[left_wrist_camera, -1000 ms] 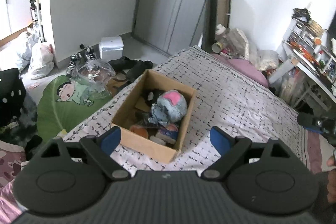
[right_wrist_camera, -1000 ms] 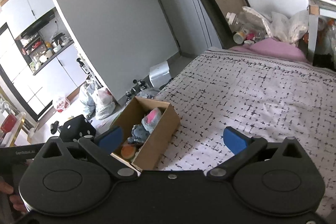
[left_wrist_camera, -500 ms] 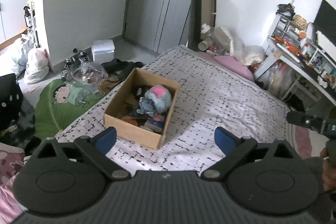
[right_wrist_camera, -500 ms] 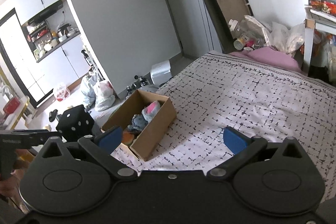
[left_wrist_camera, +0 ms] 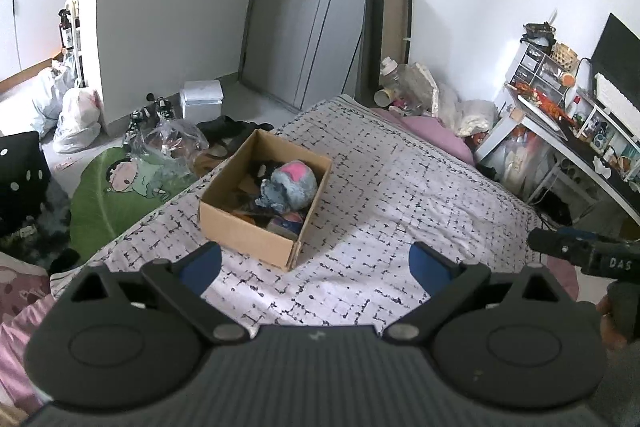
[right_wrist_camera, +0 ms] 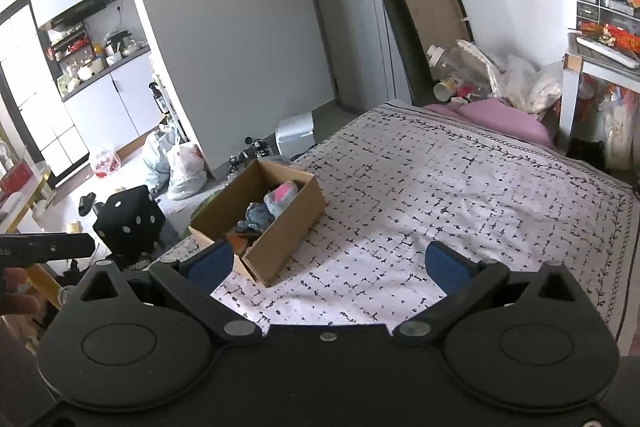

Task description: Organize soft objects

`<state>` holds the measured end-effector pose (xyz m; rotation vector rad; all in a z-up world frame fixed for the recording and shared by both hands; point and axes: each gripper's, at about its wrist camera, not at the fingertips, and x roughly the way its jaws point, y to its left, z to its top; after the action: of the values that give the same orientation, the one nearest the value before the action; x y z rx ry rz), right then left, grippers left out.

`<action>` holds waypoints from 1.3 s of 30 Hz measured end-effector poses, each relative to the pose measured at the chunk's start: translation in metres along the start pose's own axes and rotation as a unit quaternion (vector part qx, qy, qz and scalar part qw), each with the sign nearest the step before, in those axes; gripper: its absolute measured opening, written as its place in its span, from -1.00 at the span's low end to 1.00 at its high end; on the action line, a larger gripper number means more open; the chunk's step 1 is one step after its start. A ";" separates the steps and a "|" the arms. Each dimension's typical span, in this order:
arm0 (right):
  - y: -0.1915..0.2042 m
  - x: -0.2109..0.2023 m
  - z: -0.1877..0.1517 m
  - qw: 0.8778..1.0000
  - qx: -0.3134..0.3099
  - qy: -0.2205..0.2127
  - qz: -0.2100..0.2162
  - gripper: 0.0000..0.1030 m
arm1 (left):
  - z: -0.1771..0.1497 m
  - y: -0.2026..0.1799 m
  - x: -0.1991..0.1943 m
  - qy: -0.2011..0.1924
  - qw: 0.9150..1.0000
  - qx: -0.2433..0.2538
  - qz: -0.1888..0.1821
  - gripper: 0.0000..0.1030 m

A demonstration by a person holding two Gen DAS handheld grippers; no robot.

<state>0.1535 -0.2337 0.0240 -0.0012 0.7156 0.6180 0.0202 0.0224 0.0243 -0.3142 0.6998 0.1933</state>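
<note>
A brown cardboard box sits on the patterned bed near its left edge. Inside lie a grey plush with a pink patch and other soft items. The box also shows in the right wrist view, with the plush in it. My left gripper is open and empty, held back above the near part of the bed. My right gripper is open and empty, also back from the box.
A green cartoon cushion, plastic bags and a black dice cushion lie on the floor left of the bed. A desk with clutter stands right. A pink pillow and bags lie at the bed's far end.
Both grippers have pulled back and risen from the box, which now looks smaller and farther. Both stay open and empty.
</note>
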 end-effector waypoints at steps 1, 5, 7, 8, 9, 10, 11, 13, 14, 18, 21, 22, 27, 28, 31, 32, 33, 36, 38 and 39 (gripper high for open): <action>0.000 -0.001 -0.001 1.000 -0.002 0.003 0.003 1.00 | -0.002 -0.002 -0.003 -0.002 1.000 0.003 0.003 0.93; 0.005 -0.003 -0.006 1.000 -0.018 0.011 0.007 1.00 | -0.009 -0.009 -0.009 -0.007 1.000 0.006 0.009 0.93; 0.007 -0.006 -0.007 0.999 -0.026 0.016 0.010 1.00 | -0.012 -0.010 -0.010 -0.007 1.000 0.002 0.007 0.93; 0.008 -0.007 -0.007 0.999 -0.029 0.018 0.012 1.00 | -0.013 -0.011 -0.010 -0.008 1.000 0.001 0.008 0.93; 0.009 -0.008 -0.008 0.999 -0.032 0.020 0.012 1.00 | -0.014 -0.012 -0.011 -0.008 1.000 0.000 0.007 0.93; 0.011 -0.009 -0.009 0.999 -0.035 0.021 0.013 1.00 | -0.014 -0.013 -0.011 -0.008 1.000 -0.003 0.007 0.93; 0.012 -0.010 -0.009 0.999 -0.038 0.021 0.014 1.00 | -0.015 -0.014 -0.011 -0.009 1.000 -0.006 0.005 0.93; 0.014 -0.013 -0.010 0.999 -0.041 0.020 0.016 1.00 | -0.016 -0.017 -0.011 -0.012 1.000 -0.005 0.004 0.93; 0.014 -0.013 -0.010 0.999 -0.042 0.021 0.016 1.00 | -0.016 -0.020 -0.011 -0.013 1.000 0.000 0.009 0.93; 0.016 -0.015 -0.011 0.999 -0.043 0.021 0.023 1.00 | -0.018 -0.031 -0.008 -0.011 1.000 0.017 0.015 0.93; 0.021 -0.015 -0.014 0.998 -0.051 0.027 0.029 1.00 | -0.020 -0.039 -0.004 -0.004 0.999 0.030 0.035 0.93; 0.024 -0.015 -0.015 0.998 -0.054 0.030 0.033 1.00 | -0.019 -0.040 -0.005 -0.005 0.999 0.031 0.036 0.93; 0.025 -0.019 -0.013 0.998 -0.043 0.029 0.043 1.00 | -0.021 -0.041 -0.005 -0.005 0.999 0.028 0.035 0.93; 0.026 -0.021 -0.013 0.998 -0.046 0.025 0.041 1.00 | -0.021 -0.041 -0.006 -0.006 0.999 0.028 0.035 0.93; 0.027 -0.024 -0.013 0.998 -0.054 0.020 0.034 1.00 | -0.022 -0.041 -0.006 -0.007 0.999 0.026 0.035 0.93; 0.027 -0.024 -0.013 0.998 -0.054 0.020 0.034 1.00 | -0.021 -0.041 -0.006 -0.007 0.999 0.025 0.034 0.93; 0.027 -0.023 -0.013 0.998 -0.054 0.021 0.034 1.00 | -0.021 -0.041 -0.006 -0.007 0.999 0.025 0.034 0.93; 0.026 -0.023 -0.013 0.998 -0.056 0.021 0.029 1.00 | -0.022 -0.040 -0.006 -0.008 0.999 0.025 0.034 0.93; 0.026 -0.024 -0.013 0.998 -0.059 0.020 0.027 1.00 | -0.022 -0.040 -0.005 -0.008 0.999 0.022 0.032 0.93; 0.025 -0.024 -0.013 0.998 -0.061 0.019 0.026 1.00 | -0.022 -0.040 -0.005 -0.008 0.999 0.022 0.032 0.93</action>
<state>0.1184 -0.2279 0.0338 -0.1075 0.7164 0.7126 0.0143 -0.0230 0.0206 -0.2488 0.6972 0.2409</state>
